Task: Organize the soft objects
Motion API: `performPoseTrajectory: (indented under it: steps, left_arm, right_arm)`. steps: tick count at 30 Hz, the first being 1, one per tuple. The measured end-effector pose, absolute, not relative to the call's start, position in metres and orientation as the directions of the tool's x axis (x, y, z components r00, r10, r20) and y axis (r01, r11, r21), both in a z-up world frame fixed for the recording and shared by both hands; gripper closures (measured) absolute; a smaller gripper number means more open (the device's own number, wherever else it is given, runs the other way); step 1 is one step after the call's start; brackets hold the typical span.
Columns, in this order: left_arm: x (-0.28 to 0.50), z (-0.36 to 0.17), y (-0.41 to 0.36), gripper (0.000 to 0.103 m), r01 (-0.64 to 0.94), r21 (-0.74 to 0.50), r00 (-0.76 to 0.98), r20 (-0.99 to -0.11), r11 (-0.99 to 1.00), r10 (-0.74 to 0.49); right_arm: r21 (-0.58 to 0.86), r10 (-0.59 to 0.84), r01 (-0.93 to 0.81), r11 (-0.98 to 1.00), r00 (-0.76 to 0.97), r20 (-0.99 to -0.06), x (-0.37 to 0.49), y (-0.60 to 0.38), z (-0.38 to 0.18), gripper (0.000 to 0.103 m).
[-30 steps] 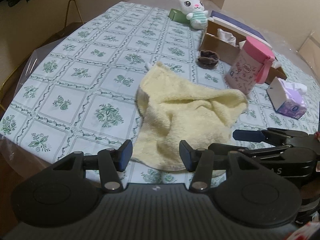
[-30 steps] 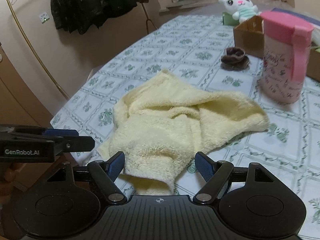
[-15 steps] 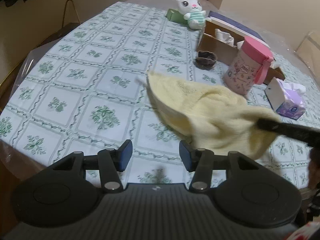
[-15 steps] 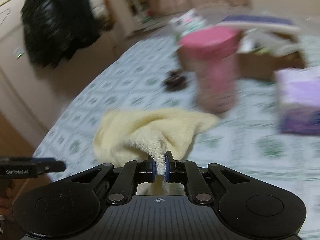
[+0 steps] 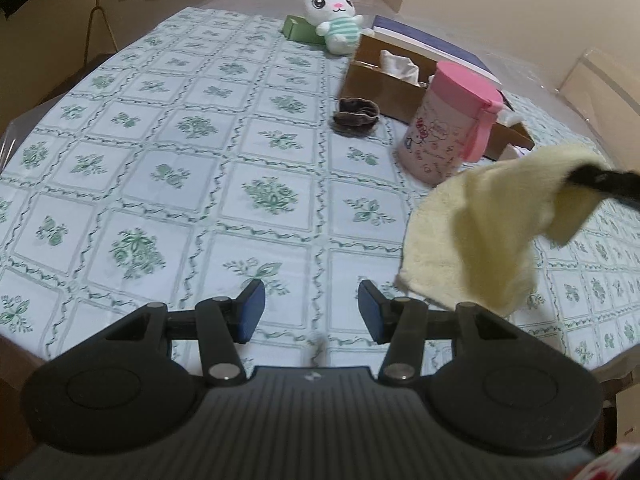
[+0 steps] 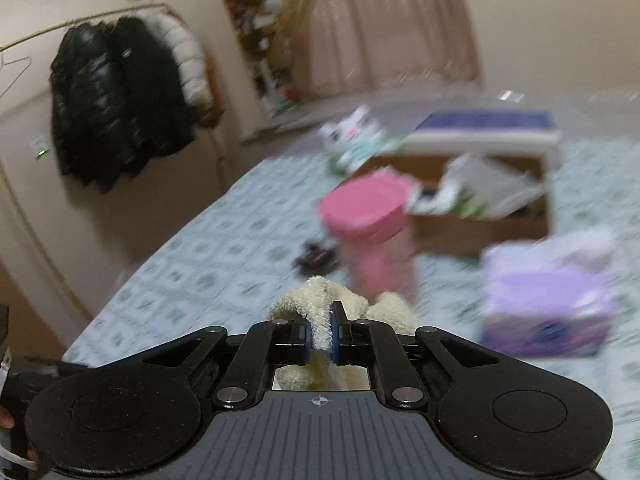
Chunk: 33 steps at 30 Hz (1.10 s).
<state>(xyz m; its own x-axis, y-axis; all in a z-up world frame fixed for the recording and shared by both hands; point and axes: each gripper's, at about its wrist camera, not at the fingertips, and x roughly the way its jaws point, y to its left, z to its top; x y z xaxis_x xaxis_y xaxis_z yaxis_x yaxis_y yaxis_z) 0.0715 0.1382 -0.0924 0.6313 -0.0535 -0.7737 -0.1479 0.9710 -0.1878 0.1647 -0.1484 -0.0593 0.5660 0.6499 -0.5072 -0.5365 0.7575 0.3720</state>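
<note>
Your left view's sharp, dim warm indoor light; right view's motion-blurred, esp. upper right; fisheye-bent edges.

Pink jug (image 5: 450,122) beside cardboard box (image 5: 376,80)

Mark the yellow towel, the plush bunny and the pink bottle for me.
yellow towel (image 5: 480,240), left wrist view, hanging middle.
plush bunny (image 5: 330,6), left wrist view, face.
pink bottle (image 5: 436,144), left wrist view, printed body.
</note>
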Motion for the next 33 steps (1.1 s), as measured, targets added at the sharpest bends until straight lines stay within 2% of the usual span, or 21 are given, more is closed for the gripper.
performPoseTrajectory:
  steps: [6, 9, 10, 11, 12, 13, 14, 16, 20, 27, 33]
  left_arm:
    - [0.082, -0.096, 0.132, 0.055, -0.132, -0.191, 0.621, -0.781, 0.973, -0.068]
    - [0.089, -0.099, 0.129, 0.055, -0.118, -0.187, 0.617, -0.783, 0.975, -0.076]
    - [0.091, -0.100, 0.128, 0.055, -0.114, -0.189, 0.618, -0.782, 0.975, -0.080]
    - [0.093, -0.100, 0.127, 0.055, -0.112, -0.192, 0.618, -0.782, 0.975, -0.083]
    - [0.095, -0.101, 0.127, 0.055, -0.109, -0.194, 0.617, -0.782, 0.975, -0.086]
    - [0.097, -0.102, 0.126, 0.055, -0.106, -0.194, 0.616, -0.783, 0.975, -0.089]
    - [0.099, -0.104, 0.125, 0.055, -0.103, -0.194, 0.613, -0.785, 0.976, -0.091]
    - [0.103, -0.106, 0.124, 0.055, -0.098, -0.193, 0.608, -0.788, 0.976, -0.095]
    - [0.111, -0.111, 0.123, 0.055, -0.095, -0.184, 0.601, -0.794, 0.978, -0.091]
    - [0.122, -0.113, 0.127, 0.055, -0.097, -0.162, 0.599, -0.797, 0.982, -0.072]
    - [0.123, -0.113, 0.130, 0.055, -0.103, -0.156, 0.606, -0.793, 0.982, -0.062]
  right_arm:
    - [0.427, 0.675, -0.542, 0.724, 0.426, -0.602, 0.176, -0.110, -0.110, 0.094]
    - [0.400, 0.641, -0.524, 0.752, 0.439, -0.630, 0.178, -0.110, -0.122, 0.093]
    - [0.379, 0.629, -0.527, 0.761, 0.453, -0.632, 0.179, -0.111, -0.121, 0.080]
    - [0.344, 0.605, -0.527, 0.777, 0.476, -0.639, 0.179, -0.111, -0.119, 0.043]
    - [0.283, 0.563, -0.522, 0.805, 0.519, -0.643, 0.176, -0.110, -0.118, 0.025]
    - [0.216, 0.526, -0.520, 0.826, 0.575, -0.626, 0.173, -0.111, -0.117, 0.014]
    - [0.163, 0.517, -0.539, 0.826, 0.611, -0.600, 0.170, -0.112, -0.115, 0.014]
    - [0.141, 0.517, -0.558, 0.818, 0.604, -0.607, 0.174, -0.110, -0.118, 0.014]
    - [0.230, 0.539, -0.531, 0.815, 0.553, -0.635, 0.195, -0.112, -0.133, 0.013]
    - [0.307, 0.531, -0.469, 0.828, 0.482, -0.697, 0.218, -0.105, -0.157, 0.011]
    - [0.234, 0.491, -0.489, 0.841, 0.505, -0.710, 0.208, -0.091, -0.159, 0.012]
